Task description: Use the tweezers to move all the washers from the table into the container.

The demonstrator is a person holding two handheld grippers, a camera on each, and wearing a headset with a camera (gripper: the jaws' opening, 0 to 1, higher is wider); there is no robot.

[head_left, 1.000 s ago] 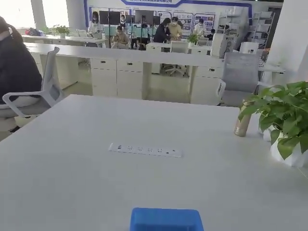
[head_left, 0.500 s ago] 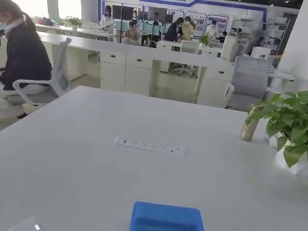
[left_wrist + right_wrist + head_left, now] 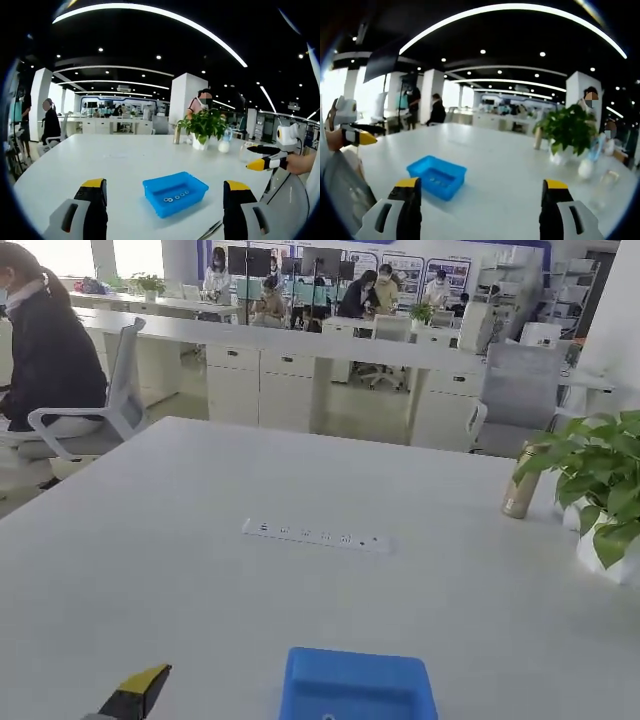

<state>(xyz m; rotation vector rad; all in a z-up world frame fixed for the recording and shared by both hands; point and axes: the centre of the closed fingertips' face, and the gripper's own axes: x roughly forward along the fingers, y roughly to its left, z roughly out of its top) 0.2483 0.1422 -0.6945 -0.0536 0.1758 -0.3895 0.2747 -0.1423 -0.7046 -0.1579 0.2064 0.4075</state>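
On the table, head view: the blue container [image 3: 358,685] sits at the bottom edge with its near half cut off. A gripper [image 3: 140,690] pokes a yellow-and-black tip in just left of it; I cannot tell which side's.
Left gripper view: the left gripper [image 3: 164,184] has its jaws spread wide and holds nothing. Several washers [image 3: 175,196] lie inside the container. A thin metal thing, probably the tweezers [image 3: 210,231], lies near the container's close side, mostly cut off.
Right gripper view: the right gripper [image 3: 480,183] has its jaws wide and empty. The container is ahead and to the left, its contents blurred.
Progress: some washers look already moved. Whether loose ones remain beside the container I cannot tell, and the tweezers are not yet picked up.
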